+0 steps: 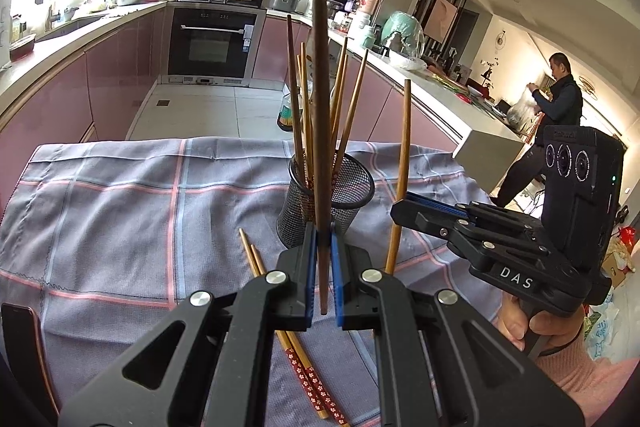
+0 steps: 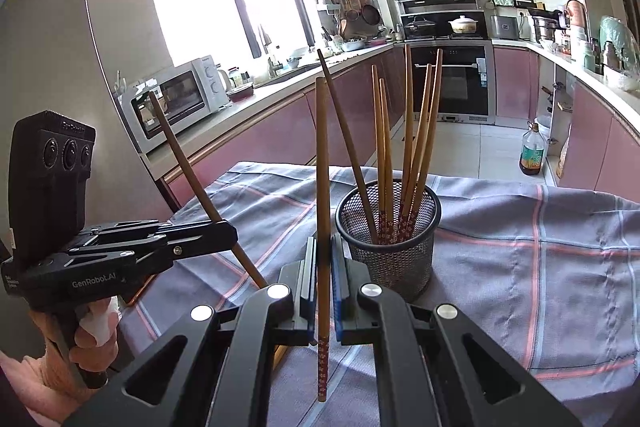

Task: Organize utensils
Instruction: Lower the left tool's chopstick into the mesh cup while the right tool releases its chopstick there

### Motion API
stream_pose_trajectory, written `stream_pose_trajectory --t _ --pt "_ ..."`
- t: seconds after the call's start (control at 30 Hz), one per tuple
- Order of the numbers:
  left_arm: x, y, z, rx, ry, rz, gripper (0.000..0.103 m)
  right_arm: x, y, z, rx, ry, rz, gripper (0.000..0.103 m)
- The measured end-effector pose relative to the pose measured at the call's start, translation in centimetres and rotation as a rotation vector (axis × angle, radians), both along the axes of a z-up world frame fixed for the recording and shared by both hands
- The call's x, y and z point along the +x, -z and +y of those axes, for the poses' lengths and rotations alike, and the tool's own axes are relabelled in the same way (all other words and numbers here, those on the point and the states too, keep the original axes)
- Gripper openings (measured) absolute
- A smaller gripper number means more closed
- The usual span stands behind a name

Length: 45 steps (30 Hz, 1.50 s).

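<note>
Nearest of all, the left gripper (image 1: 323, 281) pinches a dark brown chopstick (image 1: 320, 131) between its blue pads, the stick standing almost upright with its lower end hanging just below the jaws. Beneath that gripper, two chopsticks with red flowered ends (image 1: 296, 347) lie side by side on the checked grey cloth (image 1: 120, 211). To the right, the right gripper (image 1: 400, 217) is clamped on a lighter wooden chopstick (image 1: 403, 163), also held upright — a hand (image 1: 532, 323) in a pink sleeve grips its handle.

From the right wrist view, the right gripper (image 2: 323, 281) shows the same grip: its pads press on the lighter chopstick (image 2: 322, 187), whose red flowered end pokes out below the jaws. At the left of that view the left gripper (image 2: 230, 233) holds its dark chopstick (image 2: 188, 167) tilted, tip leaning left.

Just beyond both grippers stands the black mesh holder (image 1: 344, 195) on the cloth, with a bundle of chopsticks (image 2: 404, 147) fanned out inside it, flowered ends down.

Farther off — pink kitchen cabinets (image 1: 116, 83), an oven (image 1: 212, 43), and at the far right a person (image 1: 556, 107) standing at the counter.
</note>
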<state>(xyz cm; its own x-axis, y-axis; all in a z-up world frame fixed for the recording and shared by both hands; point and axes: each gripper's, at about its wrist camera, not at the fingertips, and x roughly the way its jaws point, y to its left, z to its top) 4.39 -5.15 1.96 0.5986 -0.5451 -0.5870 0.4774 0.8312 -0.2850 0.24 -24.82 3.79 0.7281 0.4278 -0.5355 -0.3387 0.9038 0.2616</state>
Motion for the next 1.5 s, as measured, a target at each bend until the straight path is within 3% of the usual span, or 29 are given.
stream_pose_trajectory --t 0.33,0.63,1.0,1.23,1.5 --pt "-0.5 -1.3 0.3 -0.019 0.015 -0.026 0.007 -0.5 -1.3 -1.2 0.013 0.002 -0.038 0.006" --pt "-0.8 -5.3 0.7 -0.075 0.033 -0.109 0.007 -0.2 -3.9 -3.7 0.052 0.046 -0.11 0.006" --pt "1.0 -9.7 -0.8 -0.082 0.002 -0.198 0.007 2.1 -6.9 -4.4 0.051 0.083 -0.216 0.006" --pt "3.3 -9.7 -2.8 -0.048 -0.024 -0.179 0.007 4.3 -7.3 -4.5 0.055 0.111 -0.239 0.006" --pt "5.0 -7.8 -4.9 0.023 -0.029 -0.139 0.007 6.8 -5.2 -4.2 0.022 0.141 -0.21 0.006"
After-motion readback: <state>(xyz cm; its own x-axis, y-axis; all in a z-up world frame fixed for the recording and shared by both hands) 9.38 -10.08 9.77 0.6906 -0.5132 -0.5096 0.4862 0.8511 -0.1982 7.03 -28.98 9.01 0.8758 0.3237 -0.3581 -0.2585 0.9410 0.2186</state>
